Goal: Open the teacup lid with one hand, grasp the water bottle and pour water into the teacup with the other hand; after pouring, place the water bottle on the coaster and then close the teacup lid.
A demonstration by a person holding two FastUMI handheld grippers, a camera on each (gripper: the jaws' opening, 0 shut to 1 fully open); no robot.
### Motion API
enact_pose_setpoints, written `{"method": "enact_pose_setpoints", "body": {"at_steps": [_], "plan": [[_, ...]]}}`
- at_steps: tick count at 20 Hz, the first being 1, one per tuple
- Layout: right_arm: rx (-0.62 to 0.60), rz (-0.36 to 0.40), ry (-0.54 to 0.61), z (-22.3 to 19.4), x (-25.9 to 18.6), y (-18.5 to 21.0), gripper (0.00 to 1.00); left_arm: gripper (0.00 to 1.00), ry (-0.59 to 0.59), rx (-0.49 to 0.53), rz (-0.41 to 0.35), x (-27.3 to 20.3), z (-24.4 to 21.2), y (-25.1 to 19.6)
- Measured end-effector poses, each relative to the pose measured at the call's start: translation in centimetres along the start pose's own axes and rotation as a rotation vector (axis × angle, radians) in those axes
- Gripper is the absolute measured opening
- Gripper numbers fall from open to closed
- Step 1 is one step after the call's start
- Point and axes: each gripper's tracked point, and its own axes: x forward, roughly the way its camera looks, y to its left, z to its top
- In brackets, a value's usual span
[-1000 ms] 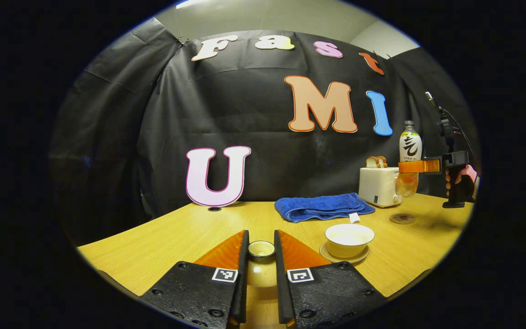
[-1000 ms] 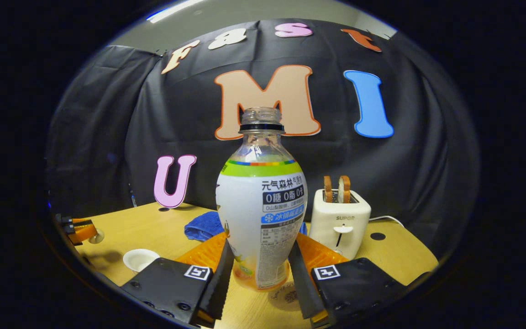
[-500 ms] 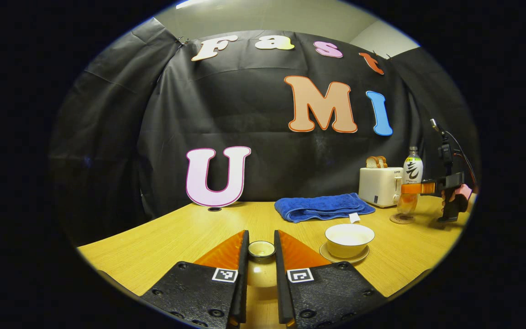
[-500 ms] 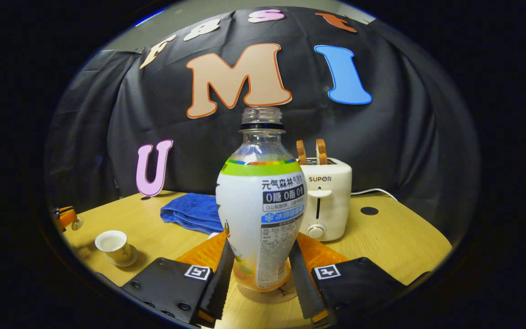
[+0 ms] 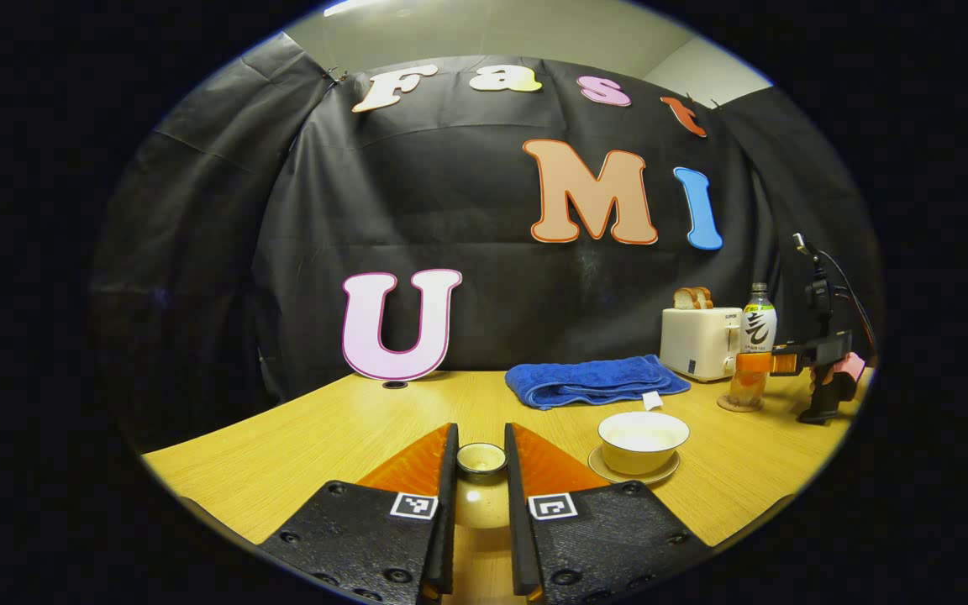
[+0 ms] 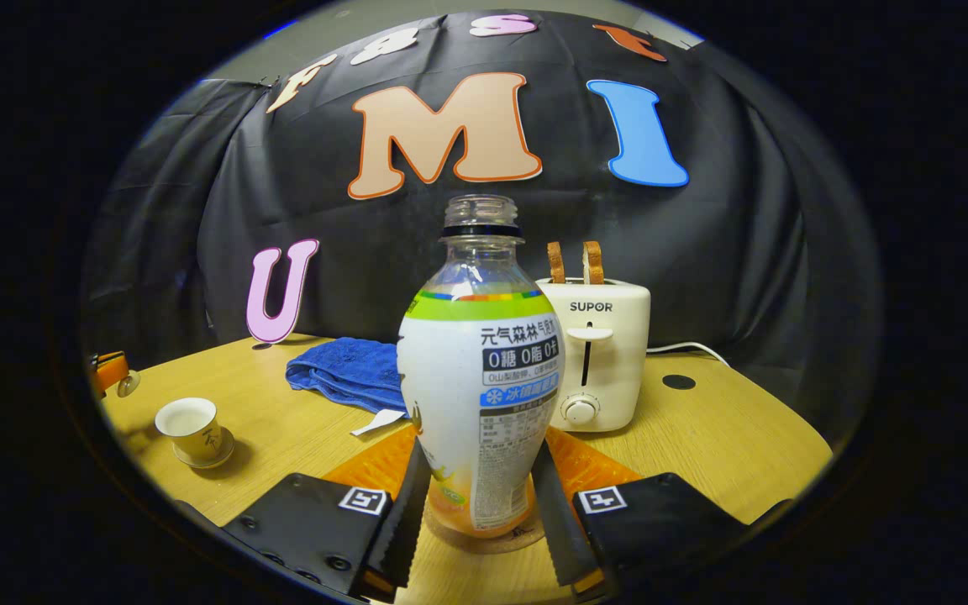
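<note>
Standing bottle (image 6: 481, 395) on coaster (image 6: 484, 539), lid (image 5: 481, 459) gripped

table (image 5: 349, 437): wood | on it: towel (image 5: 593, 380) (blue, folded), toaster (image 5: 698, 342), saucer (image 5: 614, 472), coaster (image 5: 740, 406)

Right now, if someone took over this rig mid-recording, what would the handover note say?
Left gripper: shut on the teacup lid, held off to the left of the teacup.
Right gripper: shut on the water bottle, which stands upright on the coaster near the toaster.
Done: lid off, bottle brought to the coaster; the cup looks filled, though that is hard to confirm.
Left: release the bottle, put the lid back on the teacup.
</note>
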Motion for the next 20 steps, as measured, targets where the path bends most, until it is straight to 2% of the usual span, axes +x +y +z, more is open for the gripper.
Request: {"method": "enact_pose_setpoints", "body": {"at_steps": [6, 11, 12, 14, 15, 16, 20], "plan": [[0.000, 0.008, -0.002, 0.0, -0.2, 0.2, 0.75, 0.24, 0.000, 0.000, 0.001, 0.0, 0.0, -0.1], [0.006, 0.012, -0.027, 0.2, -0.8, 0.1, 0.84, 0.24, 0.000, 0.000, 0.001, 0.0, 0.0, 0.0], [0.004, 0.012, -0.029, 0.2, -1.0, 0.1, 0.93, 0.24, 0.000, 0.000, 0.001, 0.0, 0.0, 0.0], [0.001, 0.011, -0.040, 0.3, -1.3, 0.0, 0.96, 0.24, 0.001, -0.001, 0.001, 0.0, 0.0, -0.1], [0.001, 0.012, -0.048, 0.4, -1.6, 0.1, 0.93, 0.24, 0.000, -0.001, -0.001, -0.1, 0.0, -0.1], [0.003, 0.012, -0.050, 0.4, -2.0, 0.1, 0.98, 0.24, 0.001, -0.001, -0.001, 0.1, -0.1, -0.1], [0.020, 0.008, -0.074, 0.5, -4.5, -0.1, 0.98, 0.24, -0.001, 0.000, -0.006, 0.3, -0.1, -0.2]]}}
